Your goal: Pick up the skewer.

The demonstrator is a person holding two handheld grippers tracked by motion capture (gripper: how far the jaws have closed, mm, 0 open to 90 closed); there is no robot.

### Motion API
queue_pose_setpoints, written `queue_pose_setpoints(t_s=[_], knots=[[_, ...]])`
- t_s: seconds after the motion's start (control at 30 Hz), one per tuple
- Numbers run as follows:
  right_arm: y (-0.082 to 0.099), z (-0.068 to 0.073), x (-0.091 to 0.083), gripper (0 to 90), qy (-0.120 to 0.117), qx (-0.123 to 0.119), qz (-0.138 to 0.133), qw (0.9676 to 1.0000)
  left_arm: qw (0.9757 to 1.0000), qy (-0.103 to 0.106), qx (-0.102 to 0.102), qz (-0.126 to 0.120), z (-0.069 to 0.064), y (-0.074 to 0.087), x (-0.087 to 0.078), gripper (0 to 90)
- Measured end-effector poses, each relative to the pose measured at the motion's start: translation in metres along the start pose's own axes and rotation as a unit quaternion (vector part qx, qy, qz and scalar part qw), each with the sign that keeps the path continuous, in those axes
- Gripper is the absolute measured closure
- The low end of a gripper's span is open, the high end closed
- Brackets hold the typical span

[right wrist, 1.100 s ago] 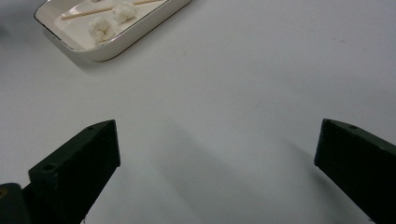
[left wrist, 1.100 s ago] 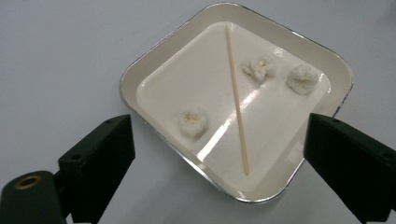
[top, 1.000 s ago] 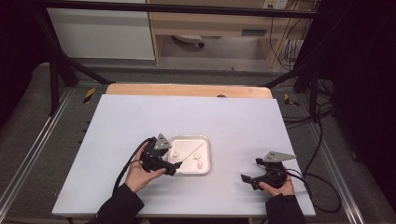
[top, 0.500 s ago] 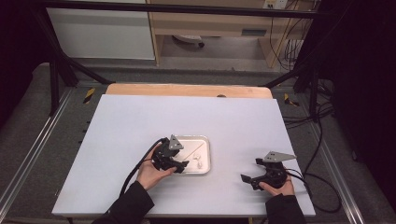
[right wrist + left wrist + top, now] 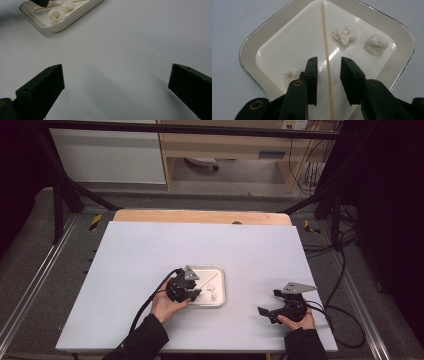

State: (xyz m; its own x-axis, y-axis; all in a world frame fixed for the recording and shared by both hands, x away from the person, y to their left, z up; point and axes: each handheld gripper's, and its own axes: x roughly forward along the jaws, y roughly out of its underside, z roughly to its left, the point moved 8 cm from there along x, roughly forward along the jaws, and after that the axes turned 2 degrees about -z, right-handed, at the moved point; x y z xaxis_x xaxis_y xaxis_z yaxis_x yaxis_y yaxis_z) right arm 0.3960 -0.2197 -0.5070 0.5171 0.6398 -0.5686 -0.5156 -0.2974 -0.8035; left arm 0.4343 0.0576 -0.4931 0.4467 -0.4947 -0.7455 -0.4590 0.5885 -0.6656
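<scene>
Since a second ago your left gripper (image 5: 328, 75) has come in over the white tray (image 5: 249, 47), and its jaws have just been closing around the wooden skewer (image 5: 325, 45) lying there among cotton balls (image 5: 345, 35), pads not yet touching. Next, pinch it. Your right gripper (image 5: 116, 82) waits spread wide.

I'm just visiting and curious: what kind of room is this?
Probably a lab recording station: a white table inside a black frame, cables trailing on the floor, and a person working hand-held grippers over a small tray.
</scene>
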Motion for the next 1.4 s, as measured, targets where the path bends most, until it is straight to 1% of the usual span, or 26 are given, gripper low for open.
queue_pose_setpoints(t_s=[0.1,0.13,0.17,0.3,0.5,0.63,0.67,0.77,0.87,0.93,1.0,1.03,1.13,1.2,1.27,1.4], knots=[[0.0,0.0,0.0,0.8,0.0,0.0,0.0,1.0,1.0,0.0,-0.001,0.001,-0.001,0.0,0.002,74.9],[0.0,0.0,0.0,0.8,0.0,0.0,0.0,1.0,1.0,0.002,-0.002,0.0,-0.001,0.0,0.002,74.9],[0.0,0.0,0.0,0.8,0.0,0.001,0.0,1.0,1.0,0.002,-0.003,-0.002,-0.002,0.0,0.003,78.3],[0.0,0.0,0.0,0.8,0.0,0.0,0.0,1.0,1.0,0.002,-0.005,-0.002,-0.004,0.001,0.004,82.2],[0.0,0.0,0.0,0.8,-0.001,0.0,-0.001,1.0,0.9998,-0.003,-0.018,-0.01,-0.003,0.001,0.005,85.4],[0.0,0.0,0.0,0.8,-0.001,0.001,-0.001,1.0,0.9998,-0.003,-0.02,-0.009,-0.005,0.003,0.005,87.4],[0.0,0.0,0.0,0.8,-0.001,0.001,-0.001,1.0,0.9997,-0.008,-0.021,-0.006,-0.006,0.004,0.006,88.7],[0.0,0.0,0.0,0.8,-0.001,0.001,-0.001,1.0,0.9997,-0.013,-0.019,-0.009,-0.007,0.004,0.006,89.6],[0.0,0.0,0.0,0.8,-0.001,0.001,-0.001,1.0,0.9996,-0.012,-0.021,-0.011,-0.007,0.004,0.006,89.7],[0.0,0.0,0.0,0.8,-0.001,0.0,-0.001,1.0,0.9998,-0.012,-0.015,-0.01,-0.007,0.005,0.006,89.7],[0.0,0.0,0.0,0.8,-0.001,0.001,-0.001,1.0,0.9997,-0.015,-0.005,-0.016,-0.006,0.003,0.004,88.4],[0.0,0.0,0.0,0.8,-0.001,0.001,-0.001,1.0,0.9997,-0.015,-0.004,-0.018,-0.005,0.002,0.003,85.4],[0.0,0.0,0.0,0.8,-0.002,0.0,0.0,1.0,0.9995,-0.019,-0.004,-0.024,0.0,0.001,0.001,82.8],[0.0,0.001,0.0,0.8,-0.002,0.002,0.0,1.0,0.9995,-0.021,-0.006,-0.022,0.003,0.002,0.003,79.7],[0.0,0.0,0.001,0.8,-0.002,-0.001,0.001,1.0,0.9995,-0.028,-0.003,-0.018,0.007,0.003,0.005,78.2],[0.0,0.0,0.001,0.8,-0.003,-0.001,0.002,1.0,0.9995,-0.026,-0.003,-0.018,0.008,0.003,0.007,79.3]])
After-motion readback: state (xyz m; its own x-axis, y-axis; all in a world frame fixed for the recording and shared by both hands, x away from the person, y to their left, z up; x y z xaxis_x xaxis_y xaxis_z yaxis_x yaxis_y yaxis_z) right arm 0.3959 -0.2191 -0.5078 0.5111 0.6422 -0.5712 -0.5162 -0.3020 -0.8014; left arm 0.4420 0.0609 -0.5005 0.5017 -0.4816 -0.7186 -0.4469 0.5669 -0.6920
